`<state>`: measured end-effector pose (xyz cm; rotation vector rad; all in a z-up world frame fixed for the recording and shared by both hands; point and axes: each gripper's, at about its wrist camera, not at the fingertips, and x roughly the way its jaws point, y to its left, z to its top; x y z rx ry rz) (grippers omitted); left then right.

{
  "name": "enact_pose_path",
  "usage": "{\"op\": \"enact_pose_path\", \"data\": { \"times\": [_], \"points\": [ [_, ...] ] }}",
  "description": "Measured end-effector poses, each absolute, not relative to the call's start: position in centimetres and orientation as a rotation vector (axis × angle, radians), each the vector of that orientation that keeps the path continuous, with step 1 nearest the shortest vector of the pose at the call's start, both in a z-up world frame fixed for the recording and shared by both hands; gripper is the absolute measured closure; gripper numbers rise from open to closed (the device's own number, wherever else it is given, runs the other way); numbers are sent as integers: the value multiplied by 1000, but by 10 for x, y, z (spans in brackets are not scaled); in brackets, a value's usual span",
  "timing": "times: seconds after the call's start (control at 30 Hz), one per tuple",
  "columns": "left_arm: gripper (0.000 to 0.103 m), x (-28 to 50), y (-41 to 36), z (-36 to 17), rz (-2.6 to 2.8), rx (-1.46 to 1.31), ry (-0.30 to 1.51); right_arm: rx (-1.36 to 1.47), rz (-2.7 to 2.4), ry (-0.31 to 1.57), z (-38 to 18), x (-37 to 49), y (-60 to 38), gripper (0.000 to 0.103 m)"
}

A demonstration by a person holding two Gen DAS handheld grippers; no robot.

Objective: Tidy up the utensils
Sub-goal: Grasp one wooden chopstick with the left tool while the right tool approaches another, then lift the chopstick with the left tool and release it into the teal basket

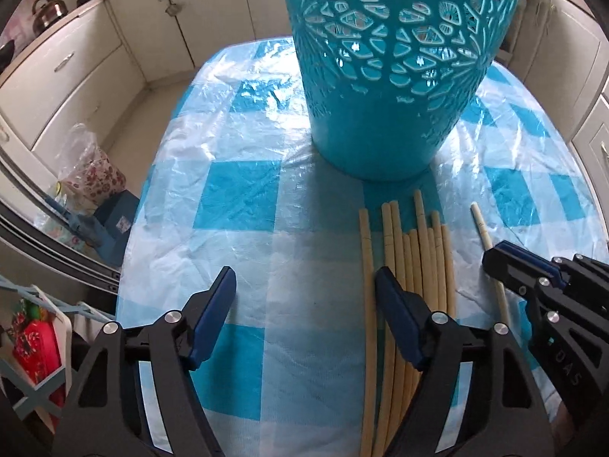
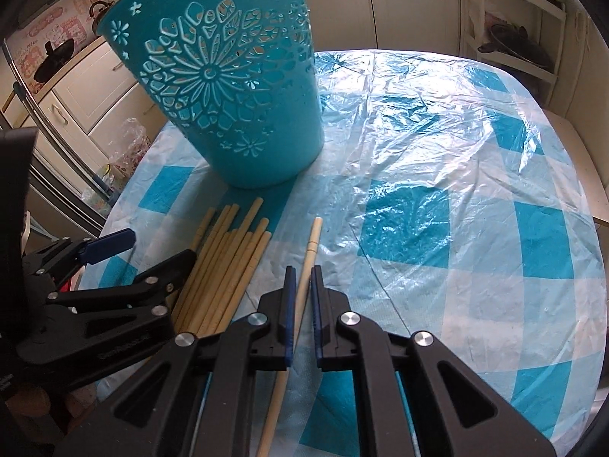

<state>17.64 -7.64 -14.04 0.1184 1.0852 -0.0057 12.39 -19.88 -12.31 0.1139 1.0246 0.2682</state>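
Observation:
A tall teal cut-out basket stands on the checked table; it also shows in the right wrist view. A bundle of pale wooden chopsticks lies in front of it, also seen from the right wrist. One chopstick lies apart to the right, and my right gripper has its jaws nearly closed around it. In the left wrist view that chopstick pokes out past the right gripper. My left gripper is open and empty, just left of the bundle, its right finger over the sticks.
The table wears a blue-and-white checked cloth under clear plastic. Kitchen cabinets ring the table. A bag of items sits on the floor at the left. A white shelf rack with pans stands at the back right.

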Motion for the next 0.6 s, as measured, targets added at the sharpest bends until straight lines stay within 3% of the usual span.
{"op": "enact_pose_path", "data": {
  "times": [0.17, 0.33, 0.6],
  "points": [
    [45, 178, -83, -138, -27, 113, 1075, 112, 270, 1021, -124, 122, -197, 95],
    [97, 175, -99, -135, -100, 88, 1061, 110, 279, 1017, -124, 120, -198, 95],
    [98, 163, -81, -124, -98, -59, 1034, 129, 282, 996, -125, 119, -200, 95]
  ]
}}
